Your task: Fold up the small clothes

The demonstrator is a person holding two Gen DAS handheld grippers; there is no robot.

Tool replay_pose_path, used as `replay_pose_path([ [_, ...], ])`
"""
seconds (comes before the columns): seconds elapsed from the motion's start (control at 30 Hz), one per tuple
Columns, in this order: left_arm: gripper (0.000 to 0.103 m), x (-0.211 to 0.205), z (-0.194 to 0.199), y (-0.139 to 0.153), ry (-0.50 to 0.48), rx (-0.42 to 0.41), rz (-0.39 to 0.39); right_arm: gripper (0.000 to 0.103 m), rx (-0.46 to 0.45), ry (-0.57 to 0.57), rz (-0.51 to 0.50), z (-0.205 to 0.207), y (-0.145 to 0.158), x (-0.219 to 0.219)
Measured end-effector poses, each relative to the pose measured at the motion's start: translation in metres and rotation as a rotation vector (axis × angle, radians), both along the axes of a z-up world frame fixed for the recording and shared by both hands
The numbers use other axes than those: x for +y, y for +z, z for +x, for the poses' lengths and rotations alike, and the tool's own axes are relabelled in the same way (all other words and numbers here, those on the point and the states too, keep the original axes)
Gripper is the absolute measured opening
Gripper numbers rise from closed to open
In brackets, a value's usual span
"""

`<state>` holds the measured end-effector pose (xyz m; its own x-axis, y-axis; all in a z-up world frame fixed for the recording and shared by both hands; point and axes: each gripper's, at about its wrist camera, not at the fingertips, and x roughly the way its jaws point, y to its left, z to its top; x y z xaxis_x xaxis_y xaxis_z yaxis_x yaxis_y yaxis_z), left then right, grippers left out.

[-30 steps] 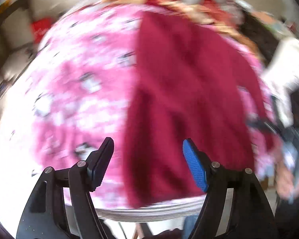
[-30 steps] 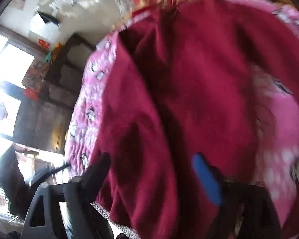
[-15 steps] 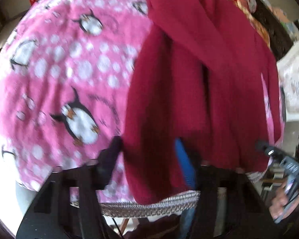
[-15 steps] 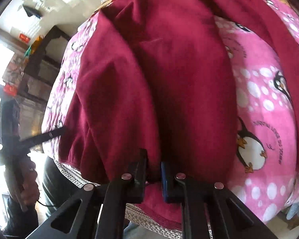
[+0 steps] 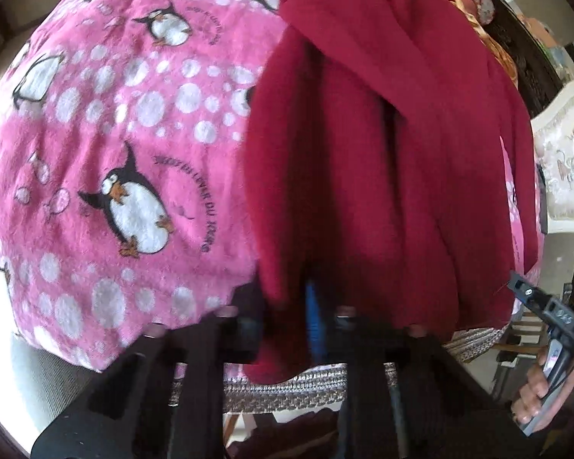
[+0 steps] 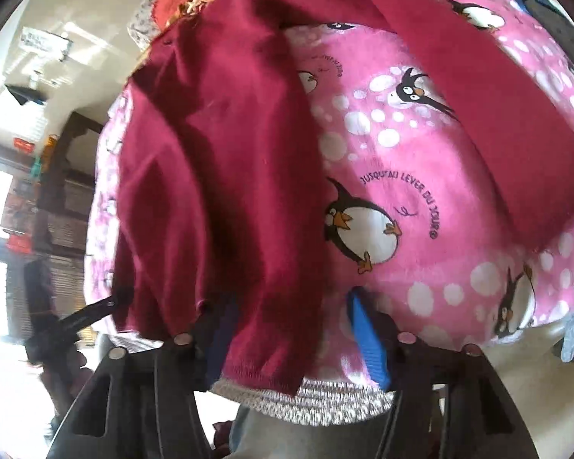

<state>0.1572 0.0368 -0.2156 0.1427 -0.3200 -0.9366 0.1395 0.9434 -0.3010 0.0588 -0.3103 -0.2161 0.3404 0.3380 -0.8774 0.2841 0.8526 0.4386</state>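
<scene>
The dark red sweater (image 5: 382, 160) lies spread on the pink penguin blanket (image 5: 134, 145), its hem hanging at the near edge of the bed, just over the pale woven trim (image 6: 306, 401). In the right wrist view one long sleeve (image 6: 497, 107) stretches away across the blanket, well apart from the body of the sweater, so nothing has been folded in yet.

My left tongs (image 5: 287, 313) are closing on the hem near its left corner; the red cloth sits between the black pad and the blue one, and as far as I can see through the blur they are pressing on it. My right tongs (image 6: 287, 329) are opening: the hem (image 6: 264, 344) drapes between the jaws, against the dark pad, with the blue pad (image 6: 367, 340) standing off it to the side, so that end is let go.

I judge the fold barely begun. The garment is laid flat, or close to it, with ridges still running down the body. Left to do: bring in the sleeves, then fold the body over.

Beyond the blanket, a heap of other clothes (image 6: 187, 4) waits at the far end.
</scene>
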Motion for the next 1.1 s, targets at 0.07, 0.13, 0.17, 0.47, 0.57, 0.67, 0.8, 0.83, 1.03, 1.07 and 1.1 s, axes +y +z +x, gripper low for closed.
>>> replay_pose_path([
  [0.07, 0.007, 0.006, -0.003, 0.012, -0.003, -0.013, -0.019, 0.012, 0.004, 0.012, 0.0, 0.001, 0.004, 0.005],
  [0.13, 0.006, 0.017, -0.01, 0.034, -0.015, -0.067, -0.052, 0.009, -0.005, 0.015, -0.029, -0.001, 0.012, 0.008],
  [0.17, 0.006, 0.024, -0.015, 0.051, -0.006, -0.105, -0.048, 0.008, -0.021, 0.018, -0.029, -0.003, 0.02, 0.007],
  [0.47, 0.007, 0.025, -0.027, 0.028, -0.03, -0.082, 0.101, 0.008, -0.017, 0.019, -0.002, -0.015, 0.025, -0.002],
  [0.57, 0.008, 0.019, -0.029, 0.008, -0.05, -0.044, 0.148, 0.009, 0.006, -0.041, 0.078, -0.01, -0.002, -0.015],
  [0.67, 0.023, 0.023, -0.044, 0.036, -0.068, -0.114, 0.099, 0.016, -0.096, -0.05, 0.115, -0.026, 0.03, -0.029],
  [0.8, 0.056, 0.018, -0.063, 0.082, -0.057, -0.222, 0.06, 0.101, -0.289, -0.105, -0.004, -0.052, 0.084, -0.052],
  [0.83, 0.058, 0.009, -0.065, 0.098, -0.059, -0.263, 0.058, 0.101, -0.316, -0.12, -0.037, -0.054, 0.094, -0.057],
  [1.03, 0.066, -0.066, -0.055, 0.145, -0.144, -0.349, -0.031, 0.093, -0.334, -0.162, -0.127, -0.024, 0.091, -0.11],
  [1.07, 0.066, -0.087, -0.049, 0.148, -0.17, -0.357, -0.047, 0.09, -0.315, -0.166, -0.115, -0.016, 0.081, -0.122],
  [1.1, 0.066, -0.103, -0.043, 0.149, -0.192, -0.354, -0.048, 0.086, -0.293, -0.173, -0.108, -0.01, 0.073, -0.131],
])
